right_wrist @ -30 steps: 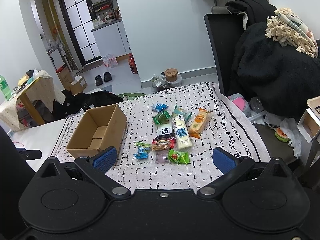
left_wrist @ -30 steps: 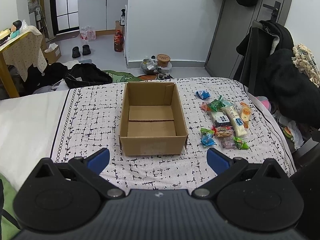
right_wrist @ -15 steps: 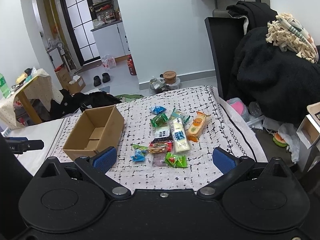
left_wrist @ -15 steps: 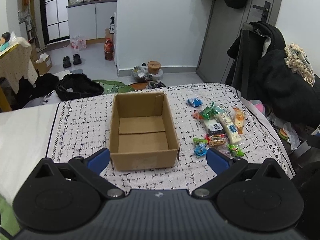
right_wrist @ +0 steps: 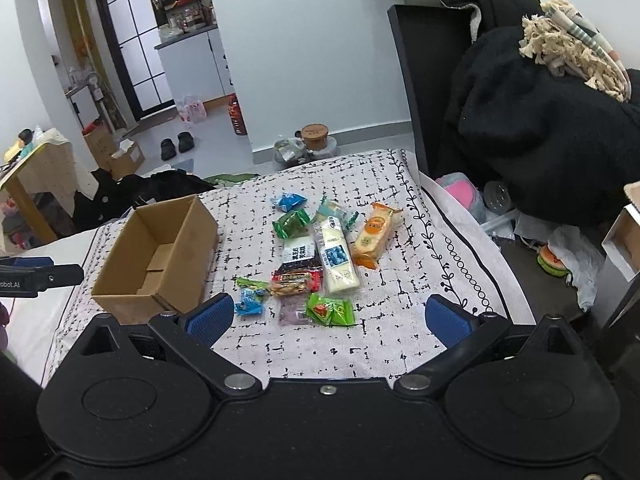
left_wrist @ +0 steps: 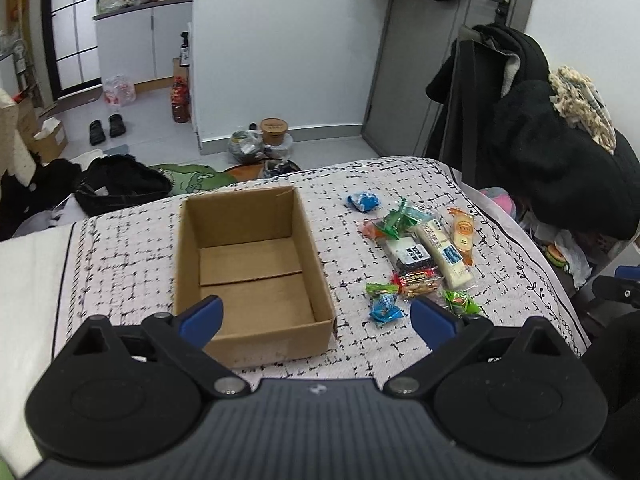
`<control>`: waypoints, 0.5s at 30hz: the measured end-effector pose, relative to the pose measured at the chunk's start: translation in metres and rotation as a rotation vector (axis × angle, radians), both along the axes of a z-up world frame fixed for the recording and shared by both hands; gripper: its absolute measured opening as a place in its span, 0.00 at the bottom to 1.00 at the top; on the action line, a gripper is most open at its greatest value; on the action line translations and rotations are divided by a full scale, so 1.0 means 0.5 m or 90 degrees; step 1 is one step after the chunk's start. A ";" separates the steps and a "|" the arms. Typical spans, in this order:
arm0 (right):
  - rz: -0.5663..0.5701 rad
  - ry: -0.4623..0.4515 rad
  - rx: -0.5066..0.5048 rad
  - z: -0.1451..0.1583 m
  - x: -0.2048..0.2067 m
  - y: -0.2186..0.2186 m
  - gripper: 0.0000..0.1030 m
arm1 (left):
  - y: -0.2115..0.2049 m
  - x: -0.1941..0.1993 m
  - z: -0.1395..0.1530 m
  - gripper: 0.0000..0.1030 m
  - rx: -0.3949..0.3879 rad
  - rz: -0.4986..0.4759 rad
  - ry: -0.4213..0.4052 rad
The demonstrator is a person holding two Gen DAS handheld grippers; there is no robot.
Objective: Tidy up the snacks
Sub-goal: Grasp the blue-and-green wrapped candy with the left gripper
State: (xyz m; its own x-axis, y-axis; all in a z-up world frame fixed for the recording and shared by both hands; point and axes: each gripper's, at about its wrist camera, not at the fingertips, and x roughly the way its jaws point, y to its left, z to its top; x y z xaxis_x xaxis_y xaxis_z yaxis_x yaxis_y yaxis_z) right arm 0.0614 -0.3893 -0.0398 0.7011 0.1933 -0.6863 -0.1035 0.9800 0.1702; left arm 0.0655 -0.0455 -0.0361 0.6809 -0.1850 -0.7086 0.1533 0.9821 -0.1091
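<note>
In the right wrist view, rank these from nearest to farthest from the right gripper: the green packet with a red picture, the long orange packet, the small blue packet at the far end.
From the right gripper:
1. Green packet with a red picture, just ahead between the fingers.
2. Long orange packet, farther out, to the right.
3. Small blue packet, at the far end of the snack cluster.

Each tool point(left_wrist: 316, 318) point(right_wrist: 327, 318) is black plastic with round hubs, silver screws and blue finger pads point(left_wrist: 200, 318).
</note>
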 end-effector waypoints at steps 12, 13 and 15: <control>-0.023 0.025 -0.017 -0.045 0.050 0.009 1.00 | -0.045 0.075 -0.043 0.97 -0.004 -0.072 0.011; -0.022 0.028 -0.018 -0.049 0.055 0.010 1.00 | -0.049 0.081 -0.047 0.97 -0.005 -0.079 0.012; -0.020 0.034 -0.017 -0.058 0.064 0.010 1.00 | -0.058 0.093 -0.058 0.97 -0.008 -0.094 0.018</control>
State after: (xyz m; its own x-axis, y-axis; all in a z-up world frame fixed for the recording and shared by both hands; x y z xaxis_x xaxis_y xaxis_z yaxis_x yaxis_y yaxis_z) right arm 0.0933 -0.3844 -0.0687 0.6686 0.1529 -0.7278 -0.0637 0.9868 0.1487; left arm 0.1120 -0.0745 -0.0649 0.6255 -0.2903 -0.7242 0.2925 0.9478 -0.1274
